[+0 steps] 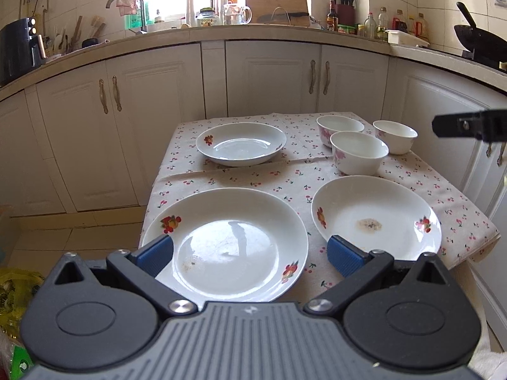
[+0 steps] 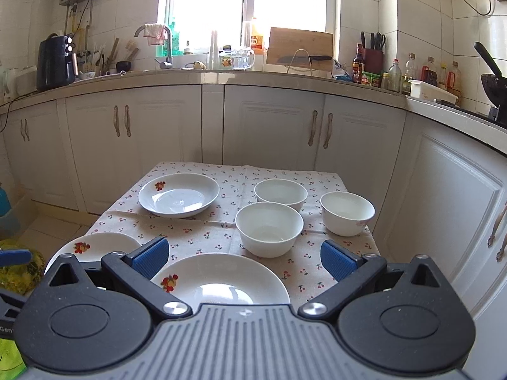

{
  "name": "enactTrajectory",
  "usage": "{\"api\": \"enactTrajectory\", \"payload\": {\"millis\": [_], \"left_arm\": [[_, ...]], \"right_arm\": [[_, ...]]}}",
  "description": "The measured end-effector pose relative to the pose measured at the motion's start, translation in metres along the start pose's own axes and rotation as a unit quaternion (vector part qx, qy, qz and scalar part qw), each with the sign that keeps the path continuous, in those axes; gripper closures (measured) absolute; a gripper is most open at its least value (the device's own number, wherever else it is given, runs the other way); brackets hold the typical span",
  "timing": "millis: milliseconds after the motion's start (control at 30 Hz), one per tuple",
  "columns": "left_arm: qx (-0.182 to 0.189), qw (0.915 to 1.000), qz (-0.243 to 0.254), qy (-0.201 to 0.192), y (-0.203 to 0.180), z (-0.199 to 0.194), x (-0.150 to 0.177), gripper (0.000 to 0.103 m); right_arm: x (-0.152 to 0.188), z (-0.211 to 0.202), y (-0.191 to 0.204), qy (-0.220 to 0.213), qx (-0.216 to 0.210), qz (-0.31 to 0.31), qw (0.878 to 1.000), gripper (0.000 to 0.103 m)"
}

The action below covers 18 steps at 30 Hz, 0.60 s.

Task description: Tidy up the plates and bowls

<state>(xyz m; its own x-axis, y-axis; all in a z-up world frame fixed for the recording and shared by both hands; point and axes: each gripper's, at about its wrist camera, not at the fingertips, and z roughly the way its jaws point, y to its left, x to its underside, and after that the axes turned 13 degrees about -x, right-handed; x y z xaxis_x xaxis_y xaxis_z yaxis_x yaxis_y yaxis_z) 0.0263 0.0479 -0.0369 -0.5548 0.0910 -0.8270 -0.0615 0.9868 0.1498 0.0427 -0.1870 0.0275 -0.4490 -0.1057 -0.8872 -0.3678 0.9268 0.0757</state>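
Three white fruit-print plates lie on a small table with a cherry-print cloth (image 1: 253, 177): a near-left plate (image 1: 228, 243), a near-right plate (image 1: 377, 215) with a brown stain, and a far-left plate (image 1: 240, 144). Three white bowls cluster at the far right: front bowl (image 1: 359, 156), back bowl (image 1: 339, 128), right bowl (image 1: 396, 136). My left gripper (image 1: 250, 253) is open and empty above the near-left plate. My right gripper (image 2: 244, 259) is open and empty above the near-right plate (image 2: 221, 281), short of the front bowl (image 2: 269, 228). Its tip shows in the left wrist view (image 1: 469, 125).
White kitchen cabinets (image 1: 272, 79) ring the table at the back and right. The counter holds an air fryer (image 1: 17, 50), a faucet, bottles, a cutting board and a wok (image 1: 478, 39). Yellow and green bags (image 1: 16, 291) lie on the floor at the left.
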Motion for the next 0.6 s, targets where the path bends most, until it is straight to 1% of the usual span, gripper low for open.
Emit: {"api": "enactTrajectory", "payload": {"millis": [33, 133, 200, 267, 333, 400, 467, 600], "left_arm": [[0.001, 1.0, 0.003, 0.0, 0.004, 0.002, 0.004, 0.001], [0.0, 1.0, 0.008, 0.003, 0.015, 0.008, 0.016, 0.001], [0.0, 0.9999, 0.005, 0.009, 0.024, 0.012, 0.024, 0.001], [0.003, 0.9995, 0.003, 0.031, 0.032, 0.02, 0.031, 0.001], [0.02, 0.9984, -0.008, 0.053, 0.04, 0.028, 0.04, 0.001], [0.036, 0.9973, -0.013, 0.063, 0.046, 0.036, 0.047, 0.001], [0.048, 0.9963, 0.003, 0.071, 0.048, 0.045, 0.051, 0.001], [0.058, 0.9951, 0.033, 0.073, 0.05, 0.059, 0.054, 0.001]], "right_arm": [[-0.002, 0.003, -0.002, -0.002, -0.012, -0.001, 1.0, 0.0], [-0.003, 0.016, -0.004, -0.005, -0.066, -0.008, 0.998, 0.0], [-0.005, 0.026, -0.001, 0.006, -0.092, -0.015, 0.996, 0.0], [-0.006, 0.039, 0.005, 0.024, -0.107, -0.02, 0.994, 0.0], [-0.005, 0.05, 0.011, 0.035, -0.123, -0.021, 0.992, 0.0], [-0.006, 0.061, 0.015, 0.049, -0.14, -0.02, 0.989, 0.0], [-0.006, 0.073, 0.02, 0.063, -0.156, -0.017, 0.986, 0.0], [-0.007, 0.093, 0.028, 0.087, -0.165, -0.018, 0.982, 0.0]]}}
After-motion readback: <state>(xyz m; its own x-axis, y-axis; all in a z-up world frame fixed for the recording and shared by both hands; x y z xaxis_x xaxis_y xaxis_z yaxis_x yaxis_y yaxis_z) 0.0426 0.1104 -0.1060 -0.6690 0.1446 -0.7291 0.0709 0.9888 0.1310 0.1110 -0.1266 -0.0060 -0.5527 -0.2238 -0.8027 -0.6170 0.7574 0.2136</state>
